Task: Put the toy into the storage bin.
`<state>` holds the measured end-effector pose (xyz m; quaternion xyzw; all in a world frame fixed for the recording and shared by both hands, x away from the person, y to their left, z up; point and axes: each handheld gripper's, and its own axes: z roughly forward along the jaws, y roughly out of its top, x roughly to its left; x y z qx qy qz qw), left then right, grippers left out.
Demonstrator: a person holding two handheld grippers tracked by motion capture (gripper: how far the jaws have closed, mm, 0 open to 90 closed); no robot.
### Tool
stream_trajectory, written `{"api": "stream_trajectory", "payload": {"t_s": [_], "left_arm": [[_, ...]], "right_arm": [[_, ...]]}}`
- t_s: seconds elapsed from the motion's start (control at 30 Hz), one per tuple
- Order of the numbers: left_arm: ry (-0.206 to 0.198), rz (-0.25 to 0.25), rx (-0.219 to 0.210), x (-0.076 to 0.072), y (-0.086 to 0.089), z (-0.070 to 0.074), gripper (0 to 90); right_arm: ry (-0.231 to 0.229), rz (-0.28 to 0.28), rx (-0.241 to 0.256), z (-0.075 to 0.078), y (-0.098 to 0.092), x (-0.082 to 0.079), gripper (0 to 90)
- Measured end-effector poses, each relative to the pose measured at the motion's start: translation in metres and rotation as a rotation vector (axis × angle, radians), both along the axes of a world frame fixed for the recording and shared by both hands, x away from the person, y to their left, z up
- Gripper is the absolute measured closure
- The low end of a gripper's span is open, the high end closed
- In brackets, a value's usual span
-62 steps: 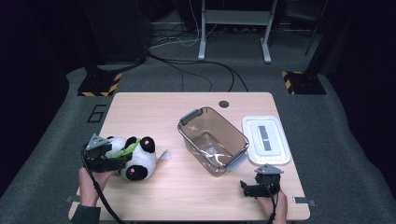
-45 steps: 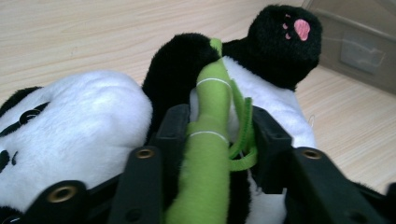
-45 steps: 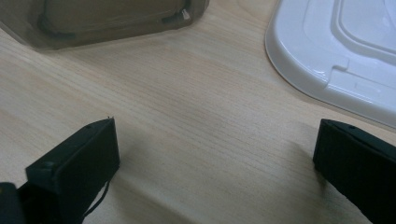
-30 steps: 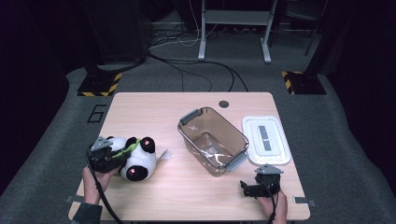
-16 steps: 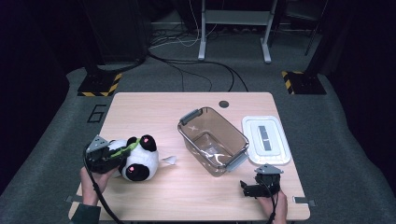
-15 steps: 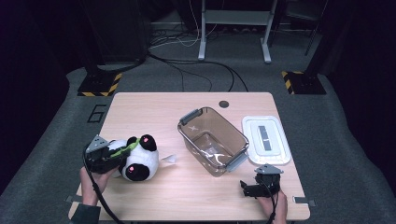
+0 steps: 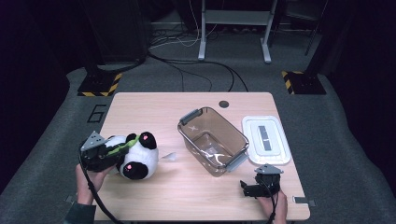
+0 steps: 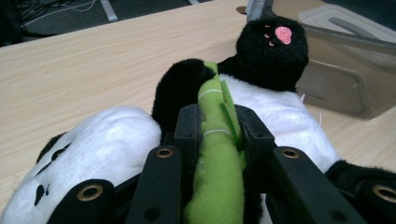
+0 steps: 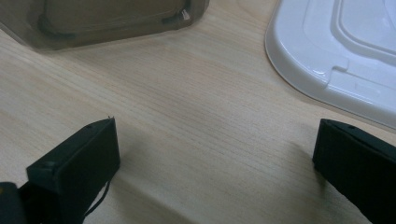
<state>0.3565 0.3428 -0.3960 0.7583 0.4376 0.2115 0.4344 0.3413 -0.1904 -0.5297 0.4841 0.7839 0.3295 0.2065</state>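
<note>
A clear bin (image 7: 212,140) stands mid-counter (image 7: 149,107), its white lid (image 7: 265,139) lying flat just beside it, and a dark disc (image 7: 224,104) sits near the far edge.

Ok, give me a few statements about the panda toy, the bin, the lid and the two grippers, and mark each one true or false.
1. The left gripper has its fingers closed on the green felt piece of the panda toy. True.
2. The panda toy lies inside the clear bin. False: it lies on the table, left of the bin.
3. The white lid sits on top of the bin. False: it lies flat on the table to the right of the bin.
4. The right gripper is open with nothing between its fingers. True.
5. The right gripper is holding the white lid. False: it rests on the table near the front edge, apart from the lid.
</note>
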Motion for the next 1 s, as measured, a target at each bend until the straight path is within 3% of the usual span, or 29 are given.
{"api": "stream_trajectory", "payload": {"t_s": [0.37,1.0], "left_arm": [[-0.031,-0.022,0.008,0.001,-0.002,0.018,73.0],[-0.114,-0.09,0.01,0.005,-0.011,0.069,73.0]], "right_arm": [[0.0,0.0,0.0,0.0,0.0,0.0,0.0],[-0.002,-0.003,0.0,0.0,0.0,0.0,0.0]]}}
